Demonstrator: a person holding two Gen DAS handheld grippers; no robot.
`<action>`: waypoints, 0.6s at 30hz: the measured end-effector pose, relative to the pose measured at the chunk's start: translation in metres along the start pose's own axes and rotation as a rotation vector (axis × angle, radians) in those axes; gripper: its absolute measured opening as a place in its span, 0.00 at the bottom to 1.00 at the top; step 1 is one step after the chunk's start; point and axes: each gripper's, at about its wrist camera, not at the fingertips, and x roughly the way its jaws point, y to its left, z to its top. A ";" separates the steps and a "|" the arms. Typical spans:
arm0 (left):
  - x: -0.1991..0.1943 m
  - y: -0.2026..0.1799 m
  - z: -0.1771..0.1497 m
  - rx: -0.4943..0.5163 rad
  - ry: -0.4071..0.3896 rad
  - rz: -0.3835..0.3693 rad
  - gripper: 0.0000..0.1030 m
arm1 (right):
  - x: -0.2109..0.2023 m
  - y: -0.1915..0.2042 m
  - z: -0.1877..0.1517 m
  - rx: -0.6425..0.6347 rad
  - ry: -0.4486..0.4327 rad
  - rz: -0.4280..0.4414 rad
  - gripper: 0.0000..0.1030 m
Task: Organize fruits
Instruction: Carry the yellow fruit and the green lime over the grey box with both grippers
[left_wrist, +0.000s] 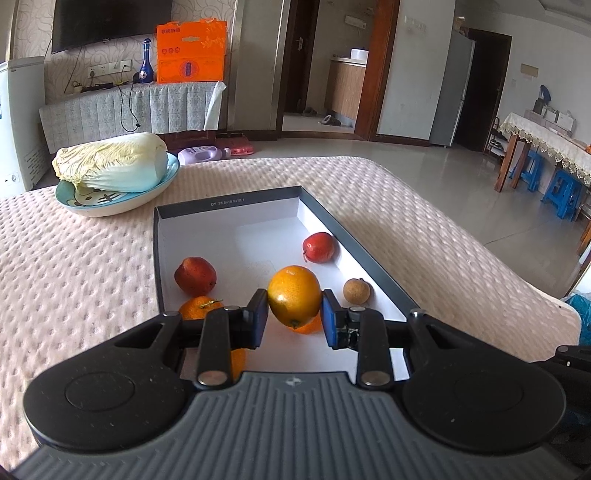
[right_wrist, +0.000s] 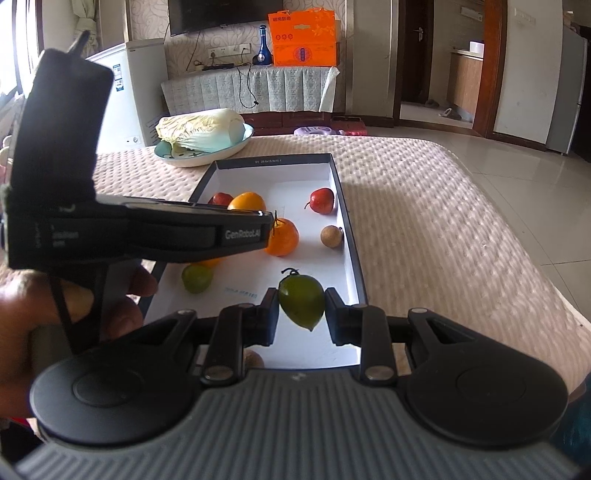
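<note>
left gripper (left_wrist: 294, 314) clamped on orange fruit (left_wrist: 294, 295), held above box (left_wrist: 229, 208) centre | right gripper (right_wrist: 301, 317) clamped on green fruit (right_wrist: 302, 301), long axis tilted, over box's near end

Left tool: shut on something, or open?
Shut on the orange: the left tool has both pads against the fruit's sides, above the box.
</note>
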 end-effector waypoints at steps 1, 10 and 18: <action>0.000 0.000 0.000 0.001 0.001 0.000 0.35 | 0.000 0.000 0.000 0.000 0.000 0.001 0.29; 0.008 -0.004 -0.001 0.005 0.015 -0.008 0.35 | 0.001 0.001 -0.001 -0.004 0.002 0.006 0.29; 0.009 -0.007 -0.002 0.014 0.016 0.003 0.35 | 0.002 -0.001 -0.001 -0.004 0.001 0.003 0.29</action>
